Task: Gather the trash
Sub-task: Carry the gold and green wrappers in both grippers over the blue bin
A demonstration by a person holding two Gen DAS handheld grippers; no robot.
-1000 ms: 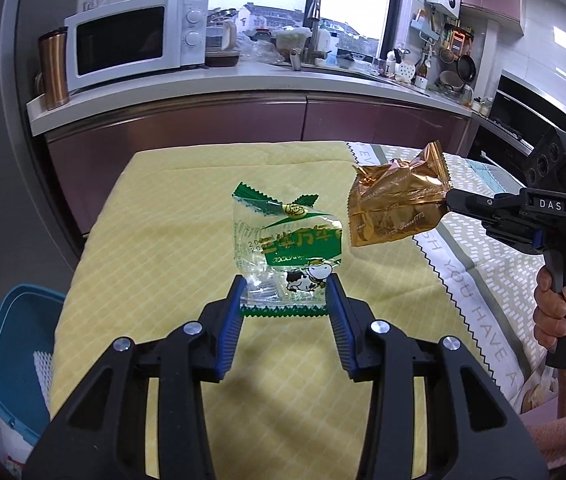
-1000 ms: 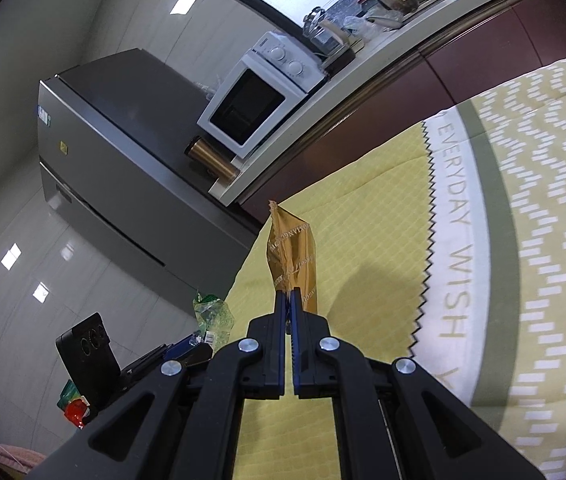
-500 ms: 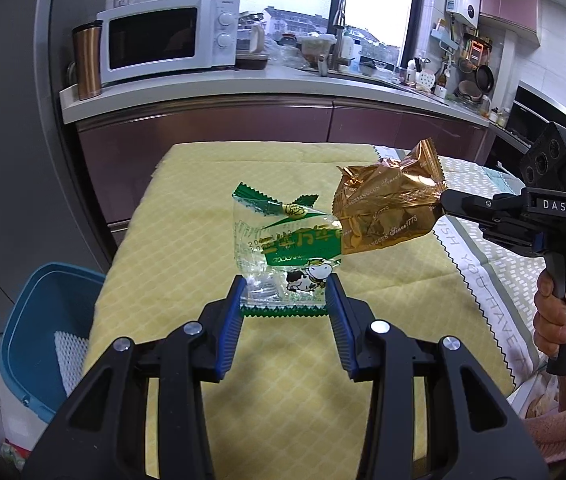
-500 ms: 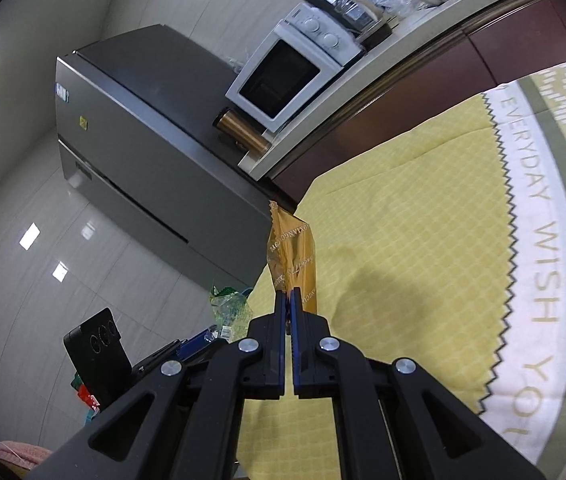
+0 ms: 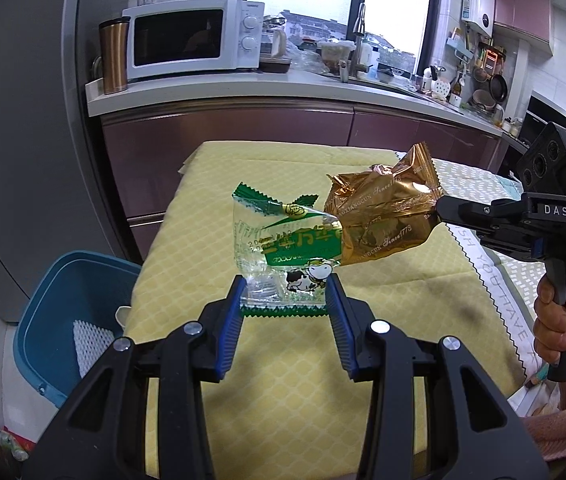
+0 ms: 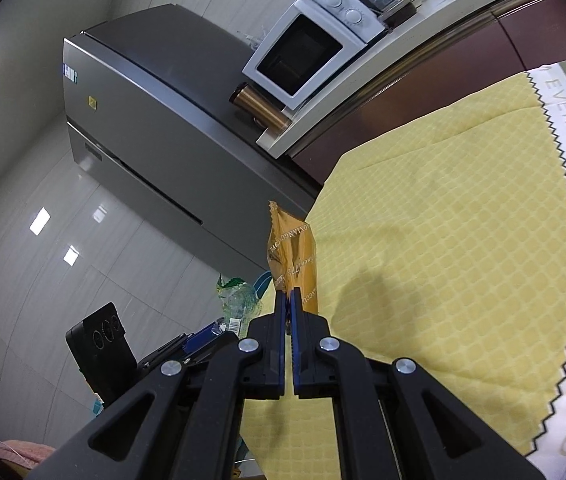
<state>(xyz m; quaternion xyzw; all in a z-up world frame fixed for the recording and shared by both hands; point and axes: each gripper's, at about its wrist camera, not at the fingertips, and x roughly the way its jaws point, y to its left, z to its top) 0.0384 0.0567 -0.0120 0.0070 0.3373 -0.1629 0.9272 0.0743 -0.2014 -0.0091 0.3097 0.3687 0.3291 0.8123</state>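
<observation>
My left gripper [image 5: 286,294] is shut on a clear and green snack wrapper [image 5: 283,249] with a cow print, held up above the yellow tablecloth [image 5: 283,380]. My right gripper [image 6: 287,300] is shut on a gold foil wrapper [image 6: 293,258], held in the air over the table's left part. In the left wrist view the gold wrapper [image 5: 387,220] hangs just right of the green wrapper, partly behind it, with the right gripper [image 5: 441,210] at its right end. The green wrapper [image 6: 239,296] and left gripper [image 6: 199,338] show low left in the right wrist view.
A blue bin [image 5: 63,312] with white foam netting stands on the floor left of the table. A counter with a microwave [image 5: 191,38] and a copper tumbler [image 5: 114,56] lies behind. A grey fridge [image 6: 155,128] is at the left.
Both grippers have moved left with their wrappers. The blue bin has come further into the left wrist view. The gold wrapper now sits closer to the green one.
</observation>
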